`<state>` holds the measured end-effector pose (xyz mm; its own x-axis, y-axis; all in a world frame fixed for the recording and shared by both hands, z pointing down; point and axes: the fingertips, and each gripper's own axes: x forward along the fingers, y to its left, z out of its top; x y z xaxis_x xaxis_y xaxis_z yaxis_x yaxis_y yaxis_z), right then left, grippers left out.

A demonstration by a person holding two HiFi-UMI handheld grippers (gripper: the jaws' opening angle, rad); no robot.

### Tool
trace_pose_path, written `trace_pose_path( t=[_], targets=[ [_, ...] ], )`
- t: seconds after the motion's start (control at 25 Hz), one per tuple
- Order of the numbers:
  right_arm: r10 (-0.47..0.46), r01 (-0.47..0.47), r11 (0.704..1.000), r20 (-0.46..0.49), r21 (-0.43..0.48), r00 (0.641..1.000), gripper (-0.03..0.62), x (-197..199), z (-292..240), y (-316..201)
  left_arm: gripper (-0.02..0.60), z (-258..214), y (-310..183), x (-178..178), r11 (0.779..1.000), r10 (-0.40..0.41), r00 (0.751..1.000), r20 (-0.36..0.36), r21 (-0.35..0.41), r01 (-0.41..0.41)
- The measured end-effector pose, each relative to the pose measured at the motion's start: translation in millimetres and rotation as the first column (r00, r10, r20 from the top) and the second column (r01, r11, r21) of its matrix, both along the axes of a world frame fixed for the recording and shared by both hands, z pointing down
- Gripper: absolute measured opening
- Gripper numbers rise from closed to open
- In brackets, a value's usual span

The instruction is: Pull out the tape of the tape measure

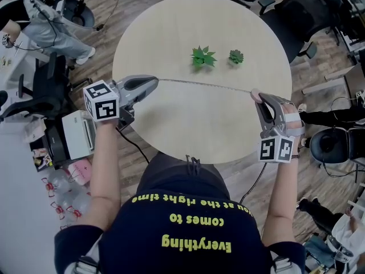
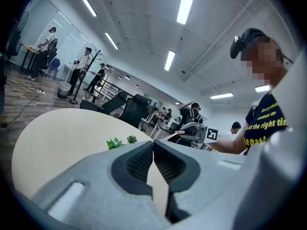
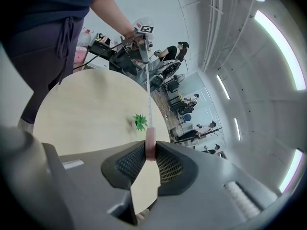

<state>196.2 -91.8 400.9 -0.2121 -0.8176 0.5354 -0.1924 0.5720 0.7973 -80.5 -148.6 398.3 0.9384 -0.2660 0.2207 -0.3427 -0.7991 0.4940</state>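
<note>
A thin tape point(image 1: 205, 85) is stretched in the air across the near part of the round table point(image 1: 171, 33), from one gripper to the other. My left gripper point(image 1: 156, 80) is shut on the tape's end at the left; in the left gripper view its pads point(image 2: 144, 163) meet with no gap. At the right, my right gripper point(image 1: 255, 96) is shut on the small pink tape measure case point(image 3: 150, 145). In the right gripper view the tape point(image 3: 149, 104) runs from the case straight to the left gripper point(image 3: 142, 38).
Two small green plants point(image 1: 203, 56) point(image 1: 236, 56) stand on the table beyond the tape. Office chairs point(image 1: 296, 16) sit at the far right, and a printer point(image 1: 77, 133) and clutter lie on the floor at the left. People stand in the background.
</note>
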Motion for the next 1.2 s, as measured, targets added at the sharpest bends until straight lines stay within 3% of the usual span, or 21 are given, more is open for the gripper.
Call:
trace_pose_path(
  t=[0.4, 1.2],
  targets=[
    [0.032, -0.032, 0.999, -0.011, -0.008, 0.999, 0.081, 13, 2, 2, 0.008, 0, -9, -25, 0.999, -0.051, 0.998, 0.022, 0.005, 0.051],
    [0.044, -0.044, 0.999, -0.001, -0.016, 0.999, 0.081, 8, 3, 6, 0.008, -2, -3, -16, 1.000, -0.029, 1.000, 0.012, -0.005, 0.029]
  ],
)
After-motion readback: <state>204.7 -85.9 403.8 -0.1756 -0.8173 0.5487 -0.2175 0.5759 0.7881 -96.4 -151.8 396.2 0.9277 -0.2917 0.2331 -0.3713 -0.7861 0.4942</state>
